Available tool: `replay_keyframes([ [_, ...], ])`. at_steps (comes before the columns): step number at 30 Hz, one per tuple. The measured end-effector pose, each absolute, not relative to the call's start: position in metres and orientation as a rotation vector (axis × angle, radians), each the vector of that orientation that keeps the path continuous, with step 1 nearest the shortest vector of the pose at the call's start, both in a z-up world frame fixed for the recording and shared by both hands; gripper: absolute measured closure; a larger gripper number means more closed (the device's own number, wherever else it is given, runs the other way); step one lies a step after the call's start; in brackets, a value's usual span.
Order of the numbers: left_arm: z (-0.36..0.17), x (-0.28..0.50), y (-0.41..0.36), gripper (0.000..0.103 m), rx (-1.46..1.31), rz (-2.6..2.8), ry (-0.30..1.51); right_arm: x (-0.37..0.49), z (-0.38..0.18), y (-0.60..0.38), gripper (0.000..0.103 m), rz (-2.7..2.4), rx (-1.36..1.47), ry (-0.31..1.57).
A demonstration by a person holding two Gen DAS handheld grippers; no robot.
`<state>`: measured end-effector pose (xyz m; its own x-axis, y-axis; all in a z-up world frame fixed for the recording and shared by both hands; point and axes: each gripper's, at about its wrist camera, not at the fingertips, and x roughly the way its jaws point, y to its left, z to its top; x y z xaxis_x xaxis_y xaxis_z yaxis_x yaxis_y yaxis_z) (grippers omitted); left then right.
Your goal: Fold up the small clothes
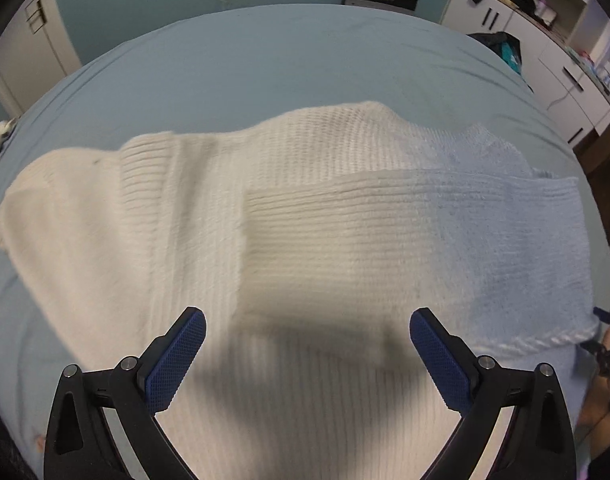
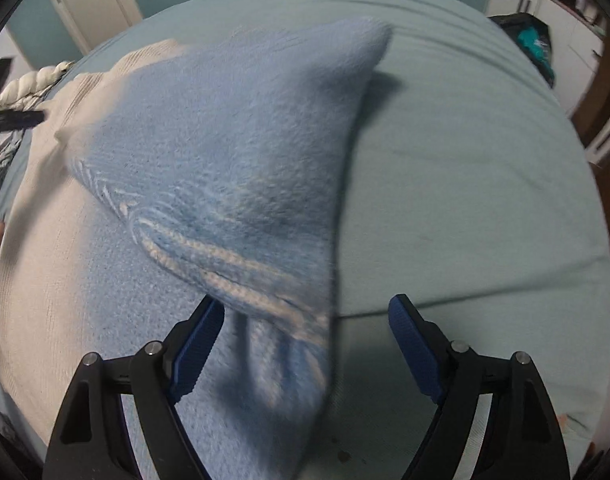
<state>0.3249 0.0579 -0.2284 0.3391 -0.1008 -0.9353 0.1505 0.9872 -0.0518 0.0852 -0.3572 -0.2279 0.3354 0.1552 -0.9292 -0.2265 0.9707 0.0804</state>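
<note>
Sweater part-folded on the bed, both hand-held grippers standing apart

The knit sweater [image 1: 305, 216], cream fading to pale blue, lies spread on the blue bed [image 1: 265, 60], filling the middle of the left wrist view. One ribbed panel is already turned over the body, its edge running through the centre of that frame, so by my reading a first fold is made and the rest is left to do. The left hand-held gripper [image 1: 307, 354] hangs over the cream lower part with its jaws wide and nothing between them. The right hand-held gripper [image 2: 305, 344] is also spread; the blue braided hem [image 2: 225, 264] rises in a peak between its pads without being pinched, in the lower centre of the right view.
</note>
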Motion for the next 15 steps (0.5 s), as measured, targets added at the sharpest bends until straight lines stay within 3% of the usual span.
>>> replay_keyframes([
  [1,-0.233,0.327,0.053,0.001,0.064,-0.173,1.214,0.088,-0.236,-0.349,0.032,0.251,-0.091,1.211],
  [2,-0.242,0.331,0.045,0.001,0.102,-0.18,1.216,0.09,-0.238,-0.344,0.046,0.246,-0.123,1.223],
  [5,-0.256,0.343,0.037,0.006,0.154,-0.147,1.23,0.097,-0.238,-0.337,0.068,0.284,-0.091,1.226],
  [6,-0.259,0.348,0.038,0.016,0.133,-0.143,1.242,0.1,-0.236,-0.337,0.069,0.276,-0.079,1.231],
  [7,-0.261,0.352,0.04,0.034,0.104,-0.136,1.254,0.1,-0.235,-0.336,0.077,0.27,-0.078,1.228],
  [8,-0.263,0.355,0.044,0.045,0.07,-0.124,1.269,0.097,-0.229,-0.334,0.08,0.265,-0.093,1.21],
  [10,-0.261,0.359,0.051,0.079,0.009,-0.093,1.285,0.09,-0.218,-0.33,0.083,0.253,-0.146,1.156],
  [11,-0.258,0.36,0.054,0.088,-0.026,-0.094,1.29,0.083,-0.208,-0.328,0.083,0.243,-0.17,1.119],
  [12,-0.254,0.36,0.056,0.095,-0.068,-0.119,1.297,0.079,-0.201,-0.327,0.084,0.235,-0.175,1.096],
  [15,-0.238,0.354,0.057,0.102,-0.073,-0.16,1.27,0.061,-0.186,-0.321,0.084,0.213,-0.196,1.039],
])
